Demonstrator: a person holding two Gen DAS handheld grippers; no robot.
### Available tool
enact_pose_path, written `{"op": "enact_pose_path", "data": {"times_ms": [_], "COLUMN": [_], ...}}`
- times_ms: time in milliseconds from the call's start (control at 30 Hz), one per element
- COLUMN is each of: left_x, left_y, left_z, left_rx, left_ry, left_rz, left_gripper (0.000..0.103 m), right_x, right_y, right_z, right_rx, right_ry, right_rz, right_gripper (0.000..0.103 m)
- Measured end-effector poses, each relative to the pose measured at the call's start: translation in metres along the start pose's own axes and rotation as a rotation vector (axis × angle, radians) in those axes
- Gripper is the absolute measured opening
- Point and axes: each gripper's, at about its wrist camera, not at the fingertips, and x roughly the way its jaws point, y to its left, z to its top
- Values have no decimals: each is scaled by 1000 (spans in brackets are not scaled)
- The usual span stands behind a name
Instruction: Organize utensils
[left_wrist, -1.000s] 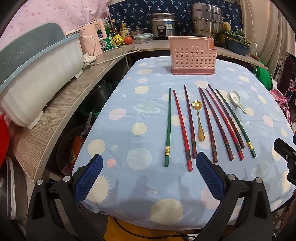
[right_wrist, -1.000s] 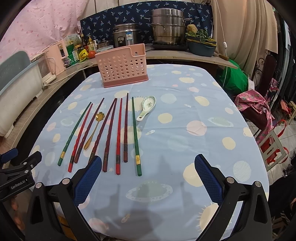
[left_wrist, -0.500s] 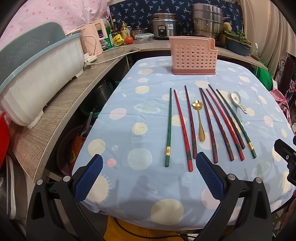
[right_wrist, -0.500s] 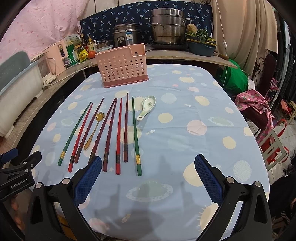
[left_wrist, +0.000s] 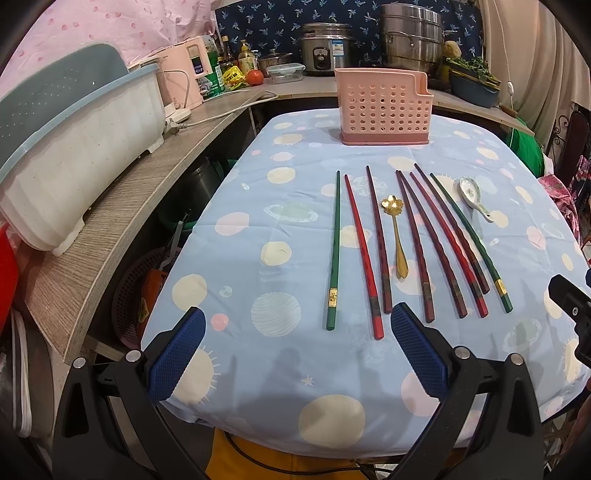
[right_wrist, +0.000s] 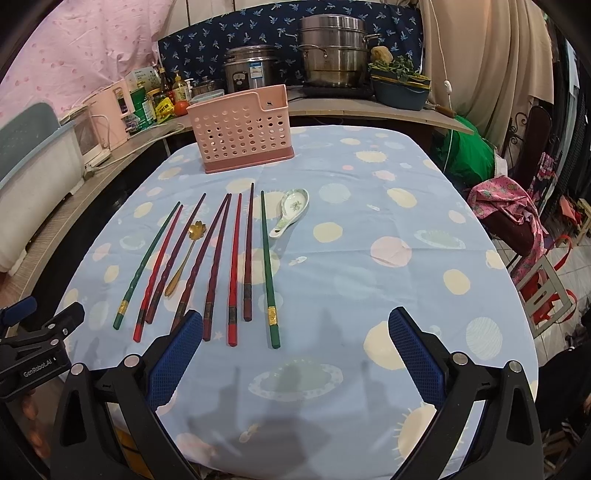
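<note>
Eight chopsticks lie side by side on the surface just ahead of the left claw and the right claw, both wide open and empty; the pink basket stands farther ahead.

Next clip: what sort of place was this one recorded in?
Most likely a home kitchen or dining corner: a rice cooker and steamer pot on the counter, and a cloth-covered table with chopsticks laid out.
</note>
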Motion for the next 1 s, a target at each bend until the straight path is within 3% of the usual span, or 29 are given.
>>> {"op": "enact_pose_path", "data": {"times_ms": [1000], "left_x": [4], "left_y": [-1], "left_z": [0], "left_rx": [-9], "left_ry": [9], "left_rz": [-2], "left_gripper": [96], "right_x": [1], "right_y": [0], "right_z": [2], "right_rx": [-3], "right_ry": [0], "right_rz": [0], "right_gripper": [96]}}
